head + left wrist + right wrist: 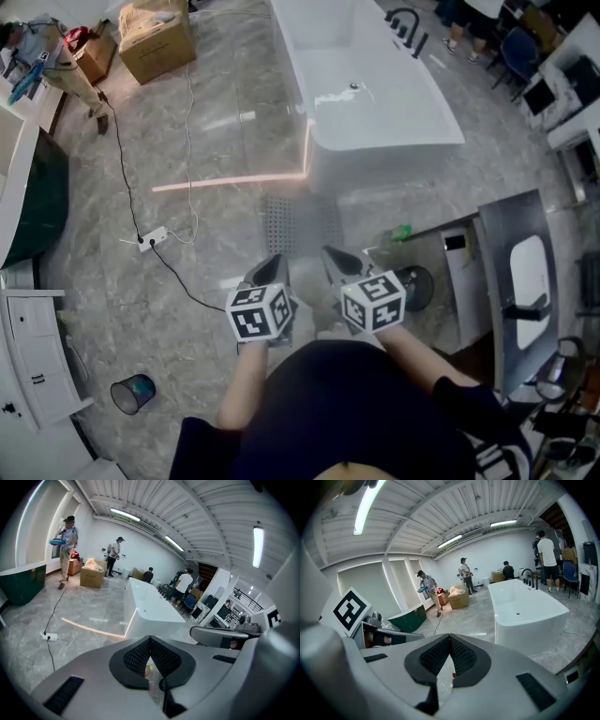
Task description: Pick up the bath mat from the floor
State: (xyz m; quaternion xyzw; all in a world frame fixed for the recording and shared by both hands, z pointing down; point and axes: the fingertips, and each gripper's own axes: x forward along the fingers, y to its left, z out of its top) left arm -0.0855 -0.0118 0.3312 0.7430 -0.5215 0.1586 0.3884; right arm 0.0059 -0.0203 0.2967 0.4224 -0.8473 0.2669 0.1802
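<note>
- Your left hand-held gripper is clenched on nothing; the left gripper view shows its jaws meeting at the tips with only floor beyond.
- Your right hand-held gripper is clenched and empty in the same way.
- The bath mat lies flat on the floor, ahead of and below both grippers and just before the near end of the bathtub. Neither gripper touches it.
- The first risk is going down with the jaws together. They would only press on the mat or push it along, so you need to release them before you reach it.
- The mat looks thin and perforated, though the head view is too soft to be sure. If so, a jaw may skate over its edge on the polished stone instead of getting under it.
- If you pinch only one side, the limp mat could sag, fold and slip out as you lift. A hold with both grippers, spread apart, seems safer.
- Mind the tub wall as you lean in, because a gripper could knock against it.
- The cable and power strip lie off to your left, well apart from the mat. They only matter if you step that way.
</note>
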